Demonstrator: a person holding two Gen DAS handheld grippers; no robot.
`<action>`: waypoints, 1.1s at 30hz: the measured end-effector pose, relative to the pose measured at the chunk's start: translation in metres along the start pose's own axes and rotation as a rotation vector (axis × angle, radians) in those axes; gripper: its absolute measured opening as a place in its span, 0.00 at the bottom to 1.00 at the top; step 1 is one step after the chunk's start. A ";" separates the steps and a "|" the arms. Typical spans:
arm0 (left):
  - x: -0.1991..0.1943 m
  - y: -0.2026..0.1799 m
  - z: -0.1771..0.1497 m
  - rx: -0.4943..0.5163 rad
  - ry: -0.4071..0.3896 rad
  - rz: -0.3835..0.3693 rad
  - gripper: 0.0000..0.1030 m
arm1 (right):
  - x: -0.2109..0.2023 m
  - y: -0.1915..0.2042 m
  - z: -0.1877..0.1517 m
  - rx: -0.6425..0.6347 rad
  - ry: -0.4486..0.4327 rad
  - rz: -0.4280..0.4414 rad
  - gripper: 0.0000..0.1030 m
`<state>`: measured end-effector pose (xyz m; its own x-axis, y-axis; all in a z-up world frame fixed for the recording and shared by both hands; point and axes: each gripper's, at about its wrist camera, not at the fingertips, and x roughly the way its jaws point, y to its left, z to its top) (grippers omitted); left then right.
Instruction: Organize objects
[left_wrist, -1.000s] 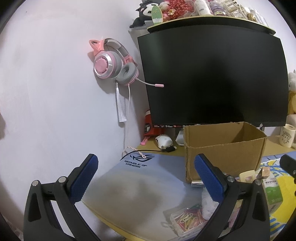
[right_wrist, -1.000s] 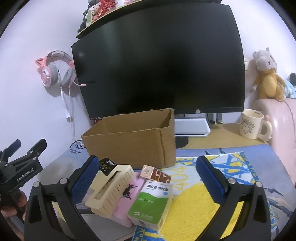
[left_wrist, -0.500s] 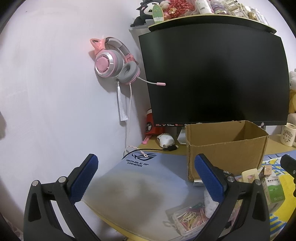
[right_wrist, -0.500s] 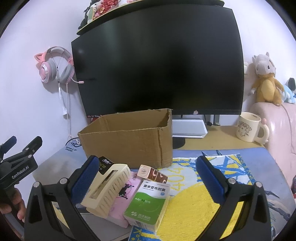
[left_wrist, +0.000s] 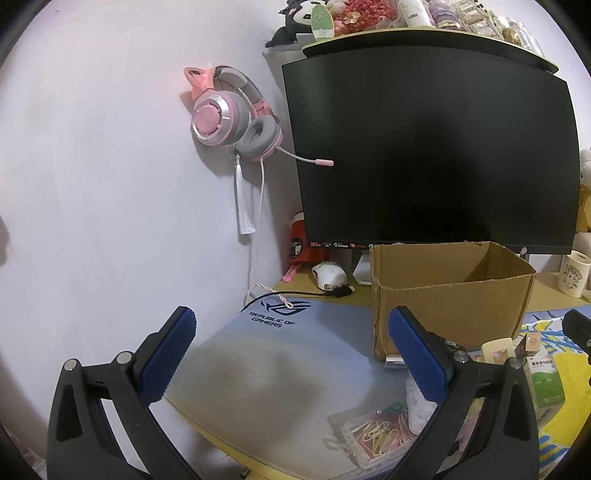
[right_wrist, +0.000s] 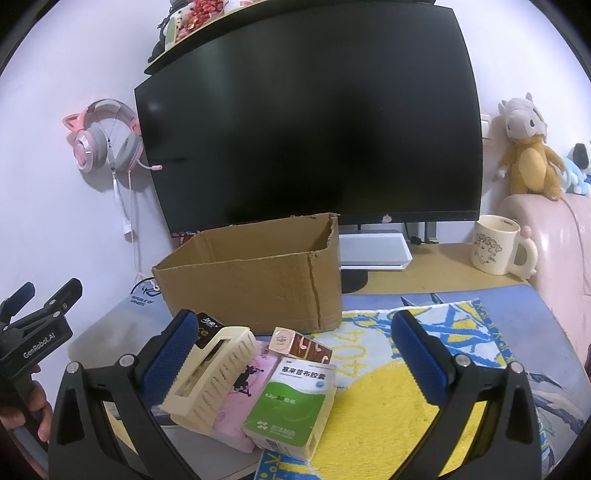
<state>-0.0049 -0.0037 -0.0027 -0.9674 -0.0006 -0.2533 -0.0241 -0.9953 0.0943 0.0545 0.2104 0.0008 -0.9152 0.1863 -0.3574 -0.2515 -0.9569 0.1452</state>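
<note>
Both hand-held grippers level, jaws spread — cardboard box ahead

Home bedroom gaming desk. Evidence: 1 large curved monitor; 1 pink cat-ear headset hung on the wall; gaming mouse pad; 1 cartoon mug; plush toys on pink upholstery; shelf of trinkets above the screen.
</note>
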 end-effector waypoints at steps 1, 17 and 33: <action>0.000 0.000 0.000 0.000 0.000 0.001 1.00 | 0.000 -0.001 0.000 0.004 0.001 0.002 1.00; 0.009 0.020 -0.003 -0.121 0.069 -0.021 1.00 | -0.002 0.001 -0.001 -0.003 -0.001 -0.008 1.00; 0.028 0.008 -0.021 -0.030 0.193 -0.098 1.00 | 0.003 0.010 0.001 0.007 0.038 0.003 1.00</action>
<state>-0.0267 -0.0140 -0.0287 -0.8946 0.0805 -0.4396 -0.1054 -0.9939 0.0327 0.0493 0.2018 0.0017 -0.9033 0.1750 -0.3916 -0.2512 -0.9559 0.1523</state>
